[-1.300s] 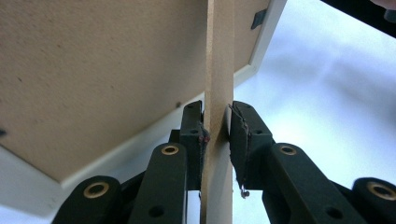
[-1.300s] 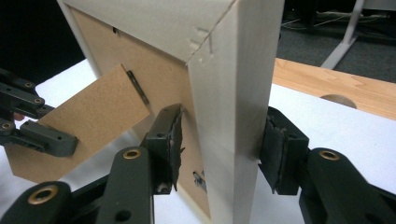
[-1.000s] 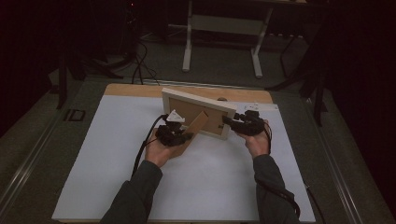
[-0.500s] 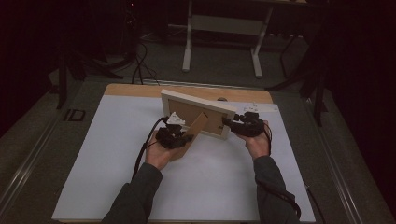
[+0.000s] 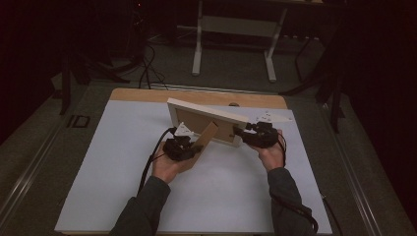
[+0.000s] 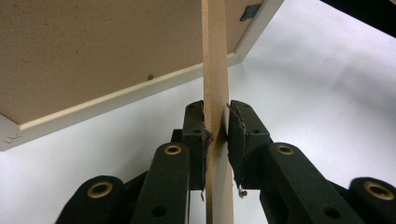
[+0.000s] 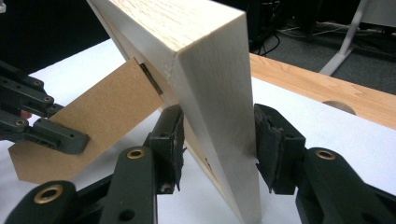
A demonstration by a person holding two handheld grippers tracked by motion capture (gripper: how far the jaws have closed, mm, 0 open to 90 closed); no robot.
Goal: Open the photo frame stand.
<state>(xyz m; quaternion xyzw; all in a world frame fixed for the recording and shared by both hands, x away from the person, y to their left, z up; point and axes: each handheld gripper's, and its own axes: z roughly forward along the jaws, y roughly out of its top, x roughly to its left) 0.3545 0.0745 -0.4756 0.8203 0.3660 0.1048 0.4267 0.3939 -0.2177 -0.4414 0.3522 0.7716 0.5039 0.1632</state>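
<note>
A pale wooden picture frame (image 5: 206, 112) stands on edge on the white table top (image 5: 123, 162), its brown back (image 6: 93, 46) toward me. A cardboard easel stand (image 5: 209, 135) hinges off that back and slants down to the left. My left gripper (image 5: 196, 147) is shut on the stand's thin edge (image 6: 215, 70), a pad (image 6: 196, 130) on each face. At the frame's right end, my right gripper (image 5: 239, 132) is shut across the frame's thick side (image 7: 205, 70). The right gripper view also has the stand (image 7: 93, 121) with the left gripper (image 7: 56, 133) on it.
The white sheet covers most of a wooden table; a bare wood strip (image 5: 196, 96) with a round hole (image 5: 234, 104) runs along the far edge. Beyond it on the dark floor are a white table base (image 5: 233, 44) and cables (image 5: 147, 73).
</note>
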